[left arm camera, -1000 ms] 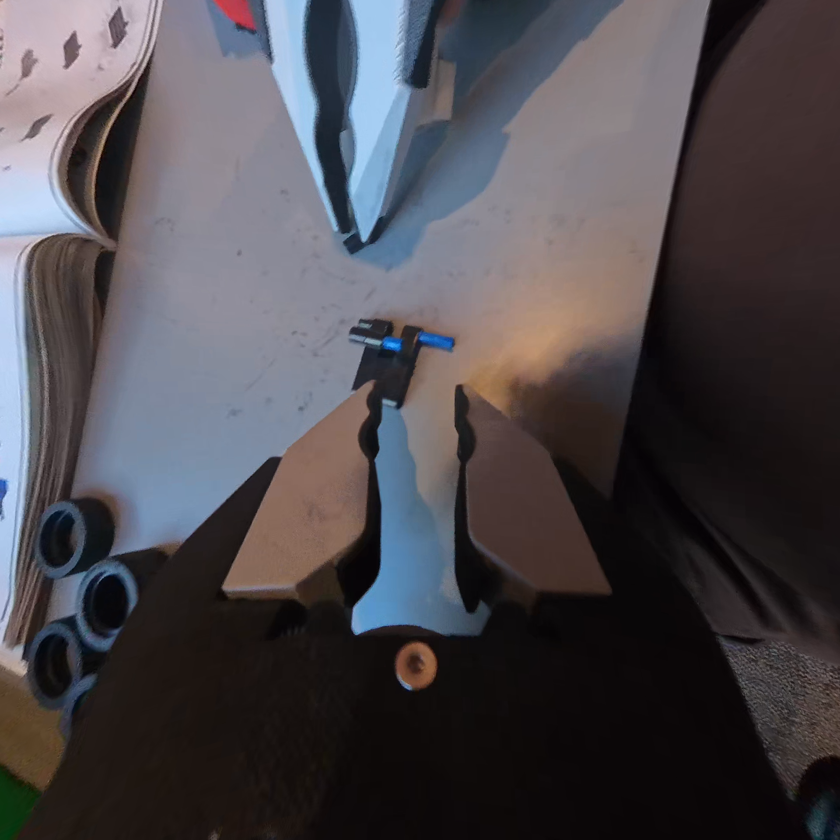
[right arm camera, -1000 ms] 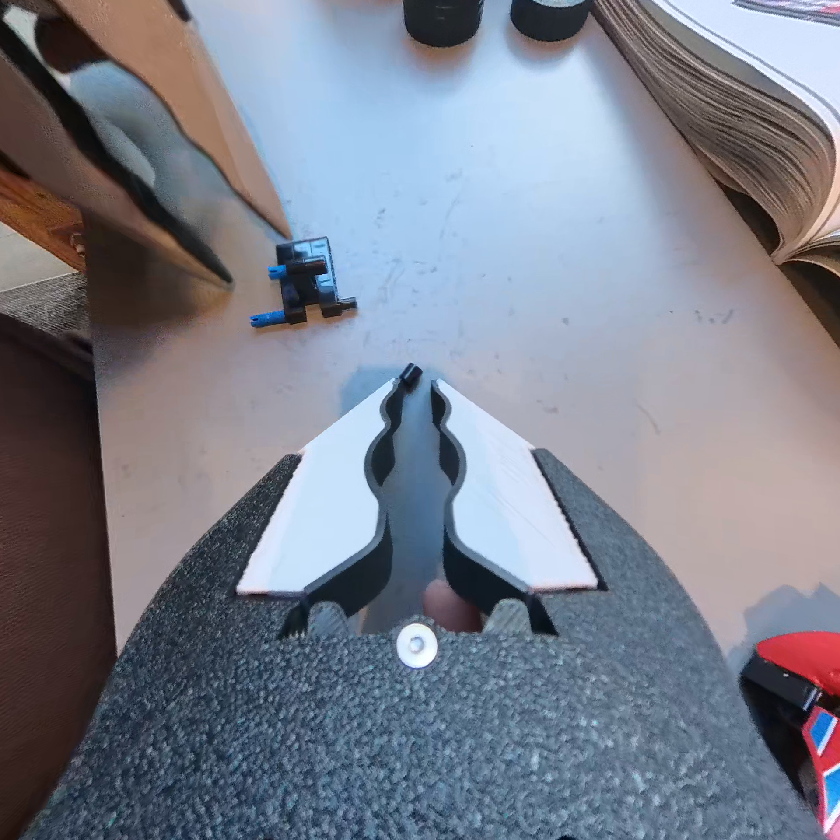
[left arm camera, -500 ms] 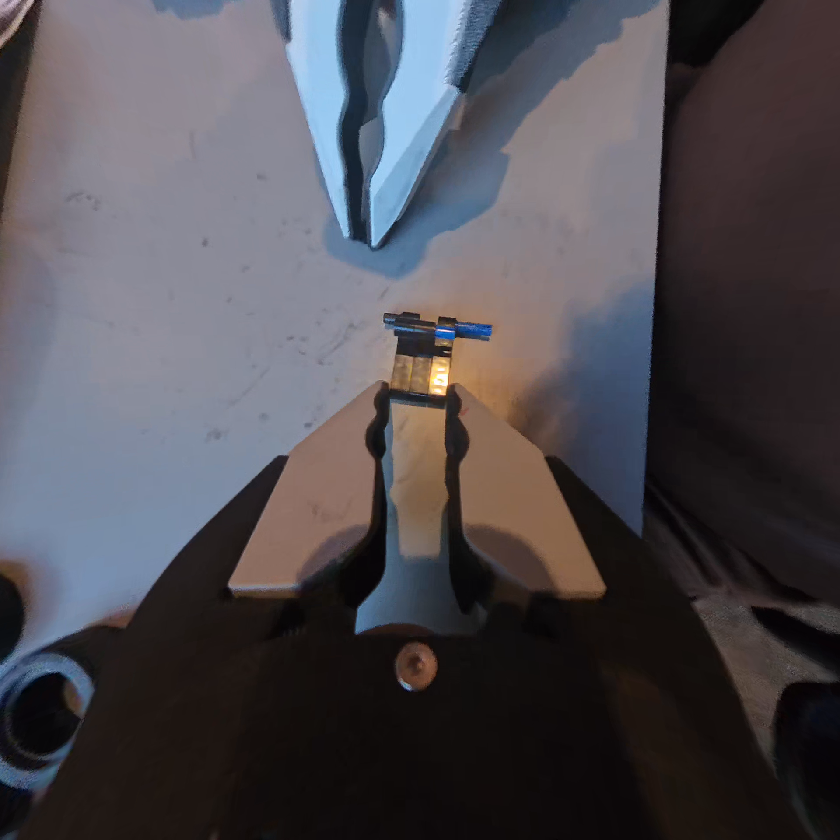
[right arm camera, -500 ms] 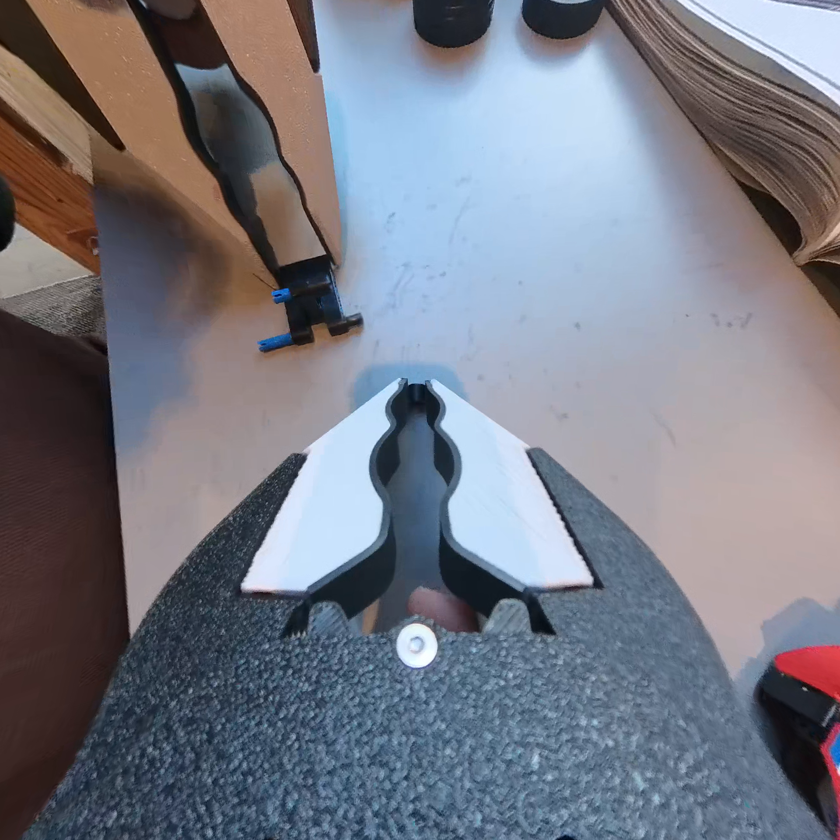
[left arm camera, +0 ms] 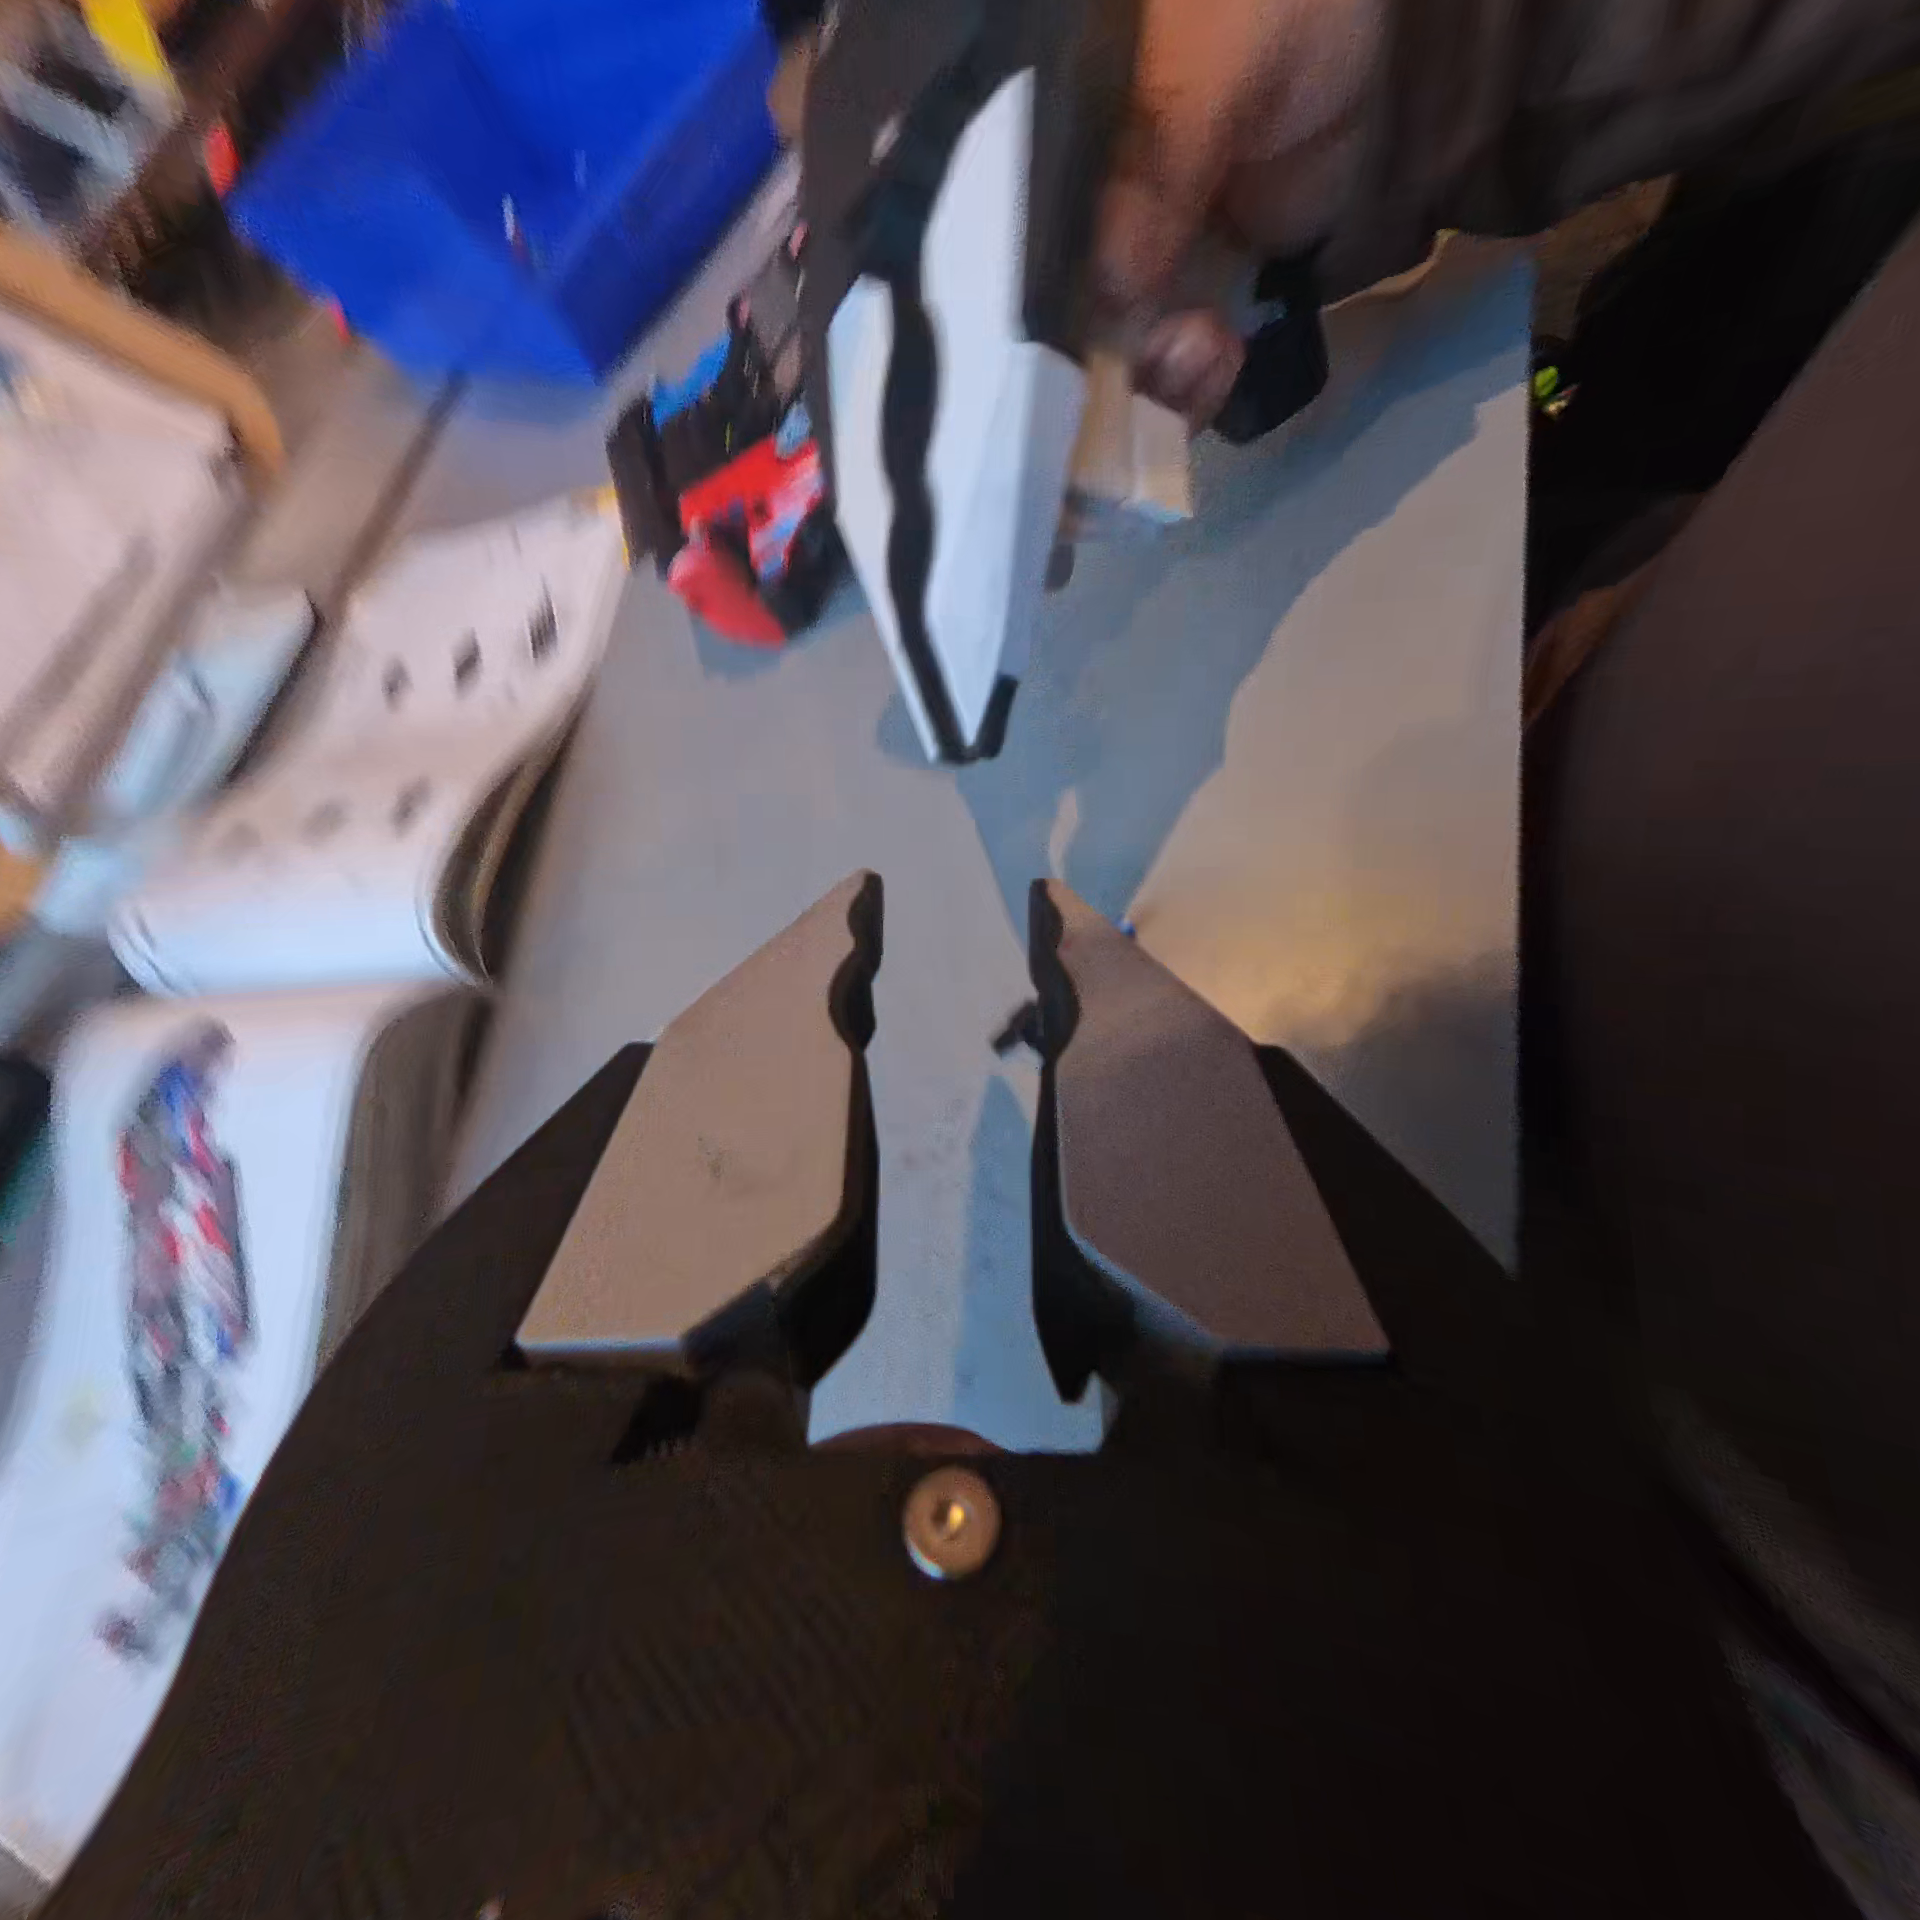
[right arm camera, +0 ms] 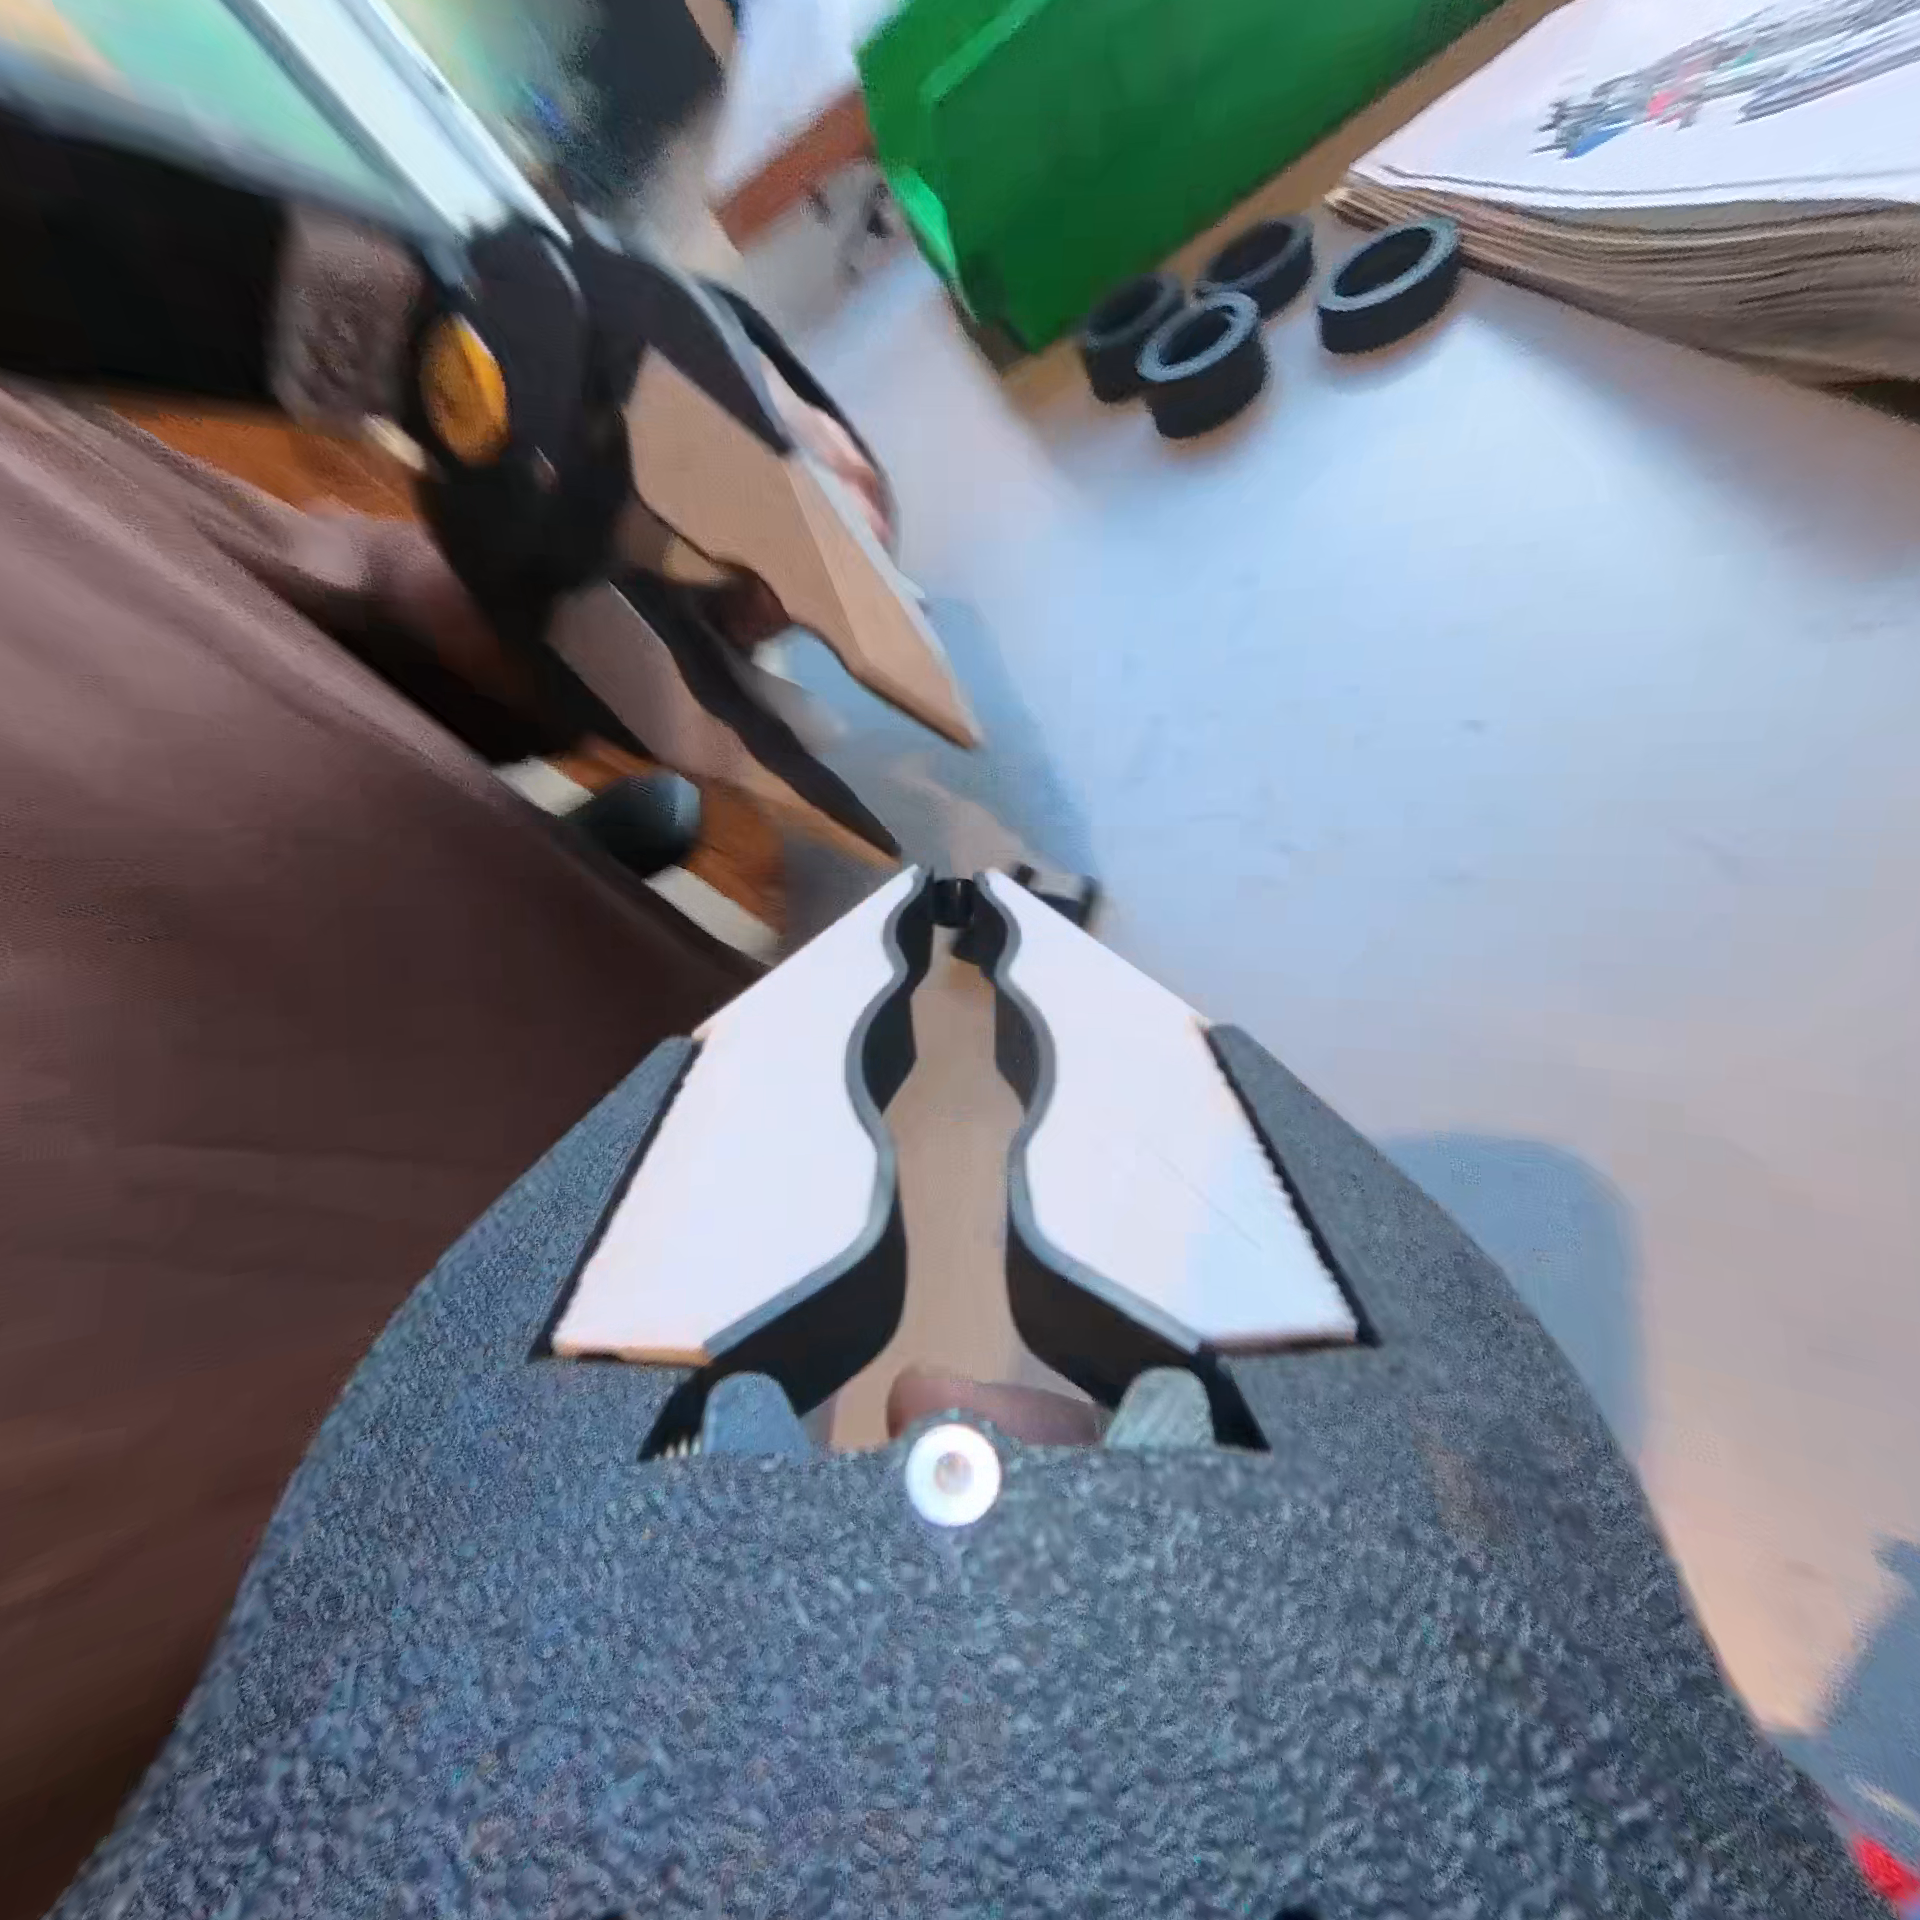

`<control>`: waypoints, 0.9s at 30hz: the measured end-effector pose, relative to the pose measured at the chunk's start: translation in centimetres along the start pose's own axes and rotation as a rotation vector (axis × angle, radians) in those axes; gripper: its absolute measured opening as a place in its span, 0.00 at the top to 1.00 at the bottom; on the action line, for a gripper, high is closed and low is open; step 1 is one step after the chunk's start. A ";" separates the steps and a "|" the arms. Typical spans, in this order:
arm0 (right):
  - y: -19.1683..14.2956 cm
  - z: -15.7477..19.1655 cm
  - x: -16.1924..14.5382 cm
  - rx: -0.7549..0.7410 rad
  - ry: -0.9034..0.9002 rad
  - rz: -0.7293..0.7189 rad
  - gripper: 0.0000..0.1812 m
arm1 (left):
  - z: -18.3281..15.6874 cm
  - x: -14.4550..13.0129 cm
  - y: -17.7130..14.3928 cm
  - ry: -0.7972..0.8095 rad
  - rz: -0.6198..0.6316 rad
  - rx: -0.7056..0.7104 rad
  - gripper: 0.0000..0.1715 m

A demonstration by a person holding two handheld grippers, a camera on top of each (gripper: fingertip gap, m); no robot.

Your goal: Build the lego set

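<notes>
Both views are motion-blurred. My left gripper [left arm camera: 956, 894] is open over the grey table [left arm camera: 727, 790] with nothing between its fingers. The small black piece with blue pins is mostly hidden under its right finger; a black bit [left arm camera: 1020, 1029] and a blue speck [left arm camera: 1127, 925] stick out. My right gripper [right arm camera: 951, 883] is shut on a small black pin [right arm camera: 951, 900]. The black piece [right arm camera: 1062, 889] lies just beyond its tips. The right gripper also shows in the left wrist view [left arm camera: 971, 740], and the left gripper shows in the right wrist view [right arm camera: 930, 795], tilted at the upper left.
Several black tyres [right arm camera: 1205, 353] lie by a green box [right arm camera: 1091, 135] and the open instruction book [right arm camera: 1662, 208], which also shows in the left wrist view [left arm camera: 343, 790]. A red car model [left arm camera: 748, 540] and a blue bin [left arm camera: 499, 177] are behind. Brown fabric [right arm camera: 208, 1039] borders the table edge. The tips of both grippers are at nearly the same place.
My left gripper was closed around the black piece; it has swung away and the piece is no longer between its fingers. My right gripper moved up close to the piece, still holding the pin.
</notes>
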State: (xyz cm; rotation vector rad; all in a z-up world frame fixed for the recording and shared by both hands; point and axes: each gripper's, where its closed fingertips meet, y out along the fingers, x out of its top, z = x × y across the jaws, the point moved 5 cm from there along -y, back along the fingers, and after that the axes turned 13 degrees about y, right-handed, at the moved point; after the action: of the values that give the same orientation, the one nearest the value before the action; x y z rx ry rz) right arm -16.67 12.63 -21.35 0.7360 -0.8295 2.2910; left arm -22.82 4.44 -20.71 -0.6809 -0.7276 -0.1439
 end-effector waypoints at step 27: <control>-1.6 0.5 3.6 0.370 0.507 -0.375 0.96 | 3.7 3.4 1.7 -0.009 -0.150 0.426 0.95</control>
State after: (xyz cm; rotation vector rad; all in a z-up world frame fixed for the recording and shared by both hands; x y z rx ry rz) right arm -17.87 14.49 -18.11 0.3826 -0.0290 2.1529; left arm -21.75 8.45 -17.34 -0.2211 -0.7872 -0.1182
